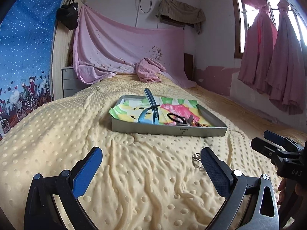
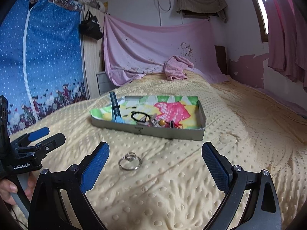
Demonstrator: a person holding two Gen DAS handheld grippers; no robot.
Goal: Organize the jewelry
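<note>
A silver ring (image 2: 129, 161) with a small stone lies on the yellow dotted blanket, in front of the grey tray (image 2: 163, 132). In the left wrist view the ring (image 1: 197, 160) shows partly behind my right-hand fingertip. The tray (image 1: 145, 129) holds a colourful cloth, a dark blue strap (image 1: 153, 103), a black hair tie (image 2: 139, 116) and several small trinkets (image 2: 163, 123). My left gripper (image 1: 151, 164) is open and empty above the blanket. My right gripper (image 2: 155, 161) is open and empty, with the ring between its fingers, nearer the left one.
The yellow blanket (image 2: 230, 153) covers the whole bed. A pink towel (image 1: 148, 70) lies near the headboard. A blue wardrobe cover (image 2: 48, 57) stands at the left, pink curtains (image 1: 272, 57) at the right.
</note>
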